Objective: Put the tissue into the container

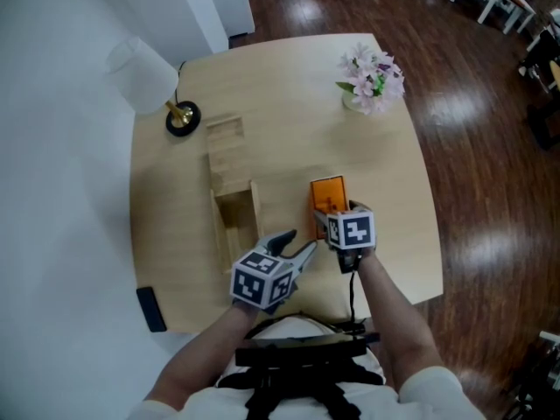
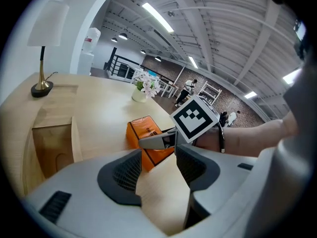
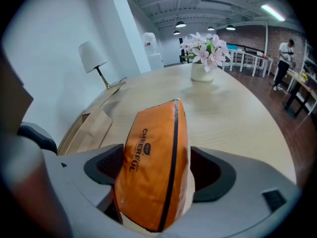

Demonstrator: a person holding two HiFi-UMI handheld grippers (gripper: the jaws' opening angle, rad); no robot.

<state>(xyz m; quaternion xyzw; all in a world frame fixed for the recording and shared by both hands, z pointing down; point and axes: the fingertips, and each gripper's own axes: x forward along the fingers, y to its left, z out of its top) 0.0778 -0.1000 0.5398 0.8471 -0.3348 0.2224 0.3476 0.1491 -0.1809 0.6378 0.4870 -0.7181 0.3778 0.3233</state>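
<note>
tissue: orange tissue pack (image 3: 154, 133) stands on the table (image 1: 289, 103), just right of the container, between my right jaws
right gripper (image 3: 157, 168): my jaws wide, straddling the pack, gap visible at one pad
left gripper (image 2: 157, 175): my jaws apart, only table between
container: wooden box (image 1: 255, 206), top open, bare wood inside
board: wooden board (image 1: 225, 151) flat at the box's far end
beyond: lamp (image 1: 144, 75), flower vase (image 1: 371, 79)

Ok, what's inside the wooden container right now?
Only bare wood shows inside the wooden container, no tissue. In the left gripper view its near wall covers part of the floor. The orange tissue pack is outside it, on the table between the open jaws of the right gripper.
</note>
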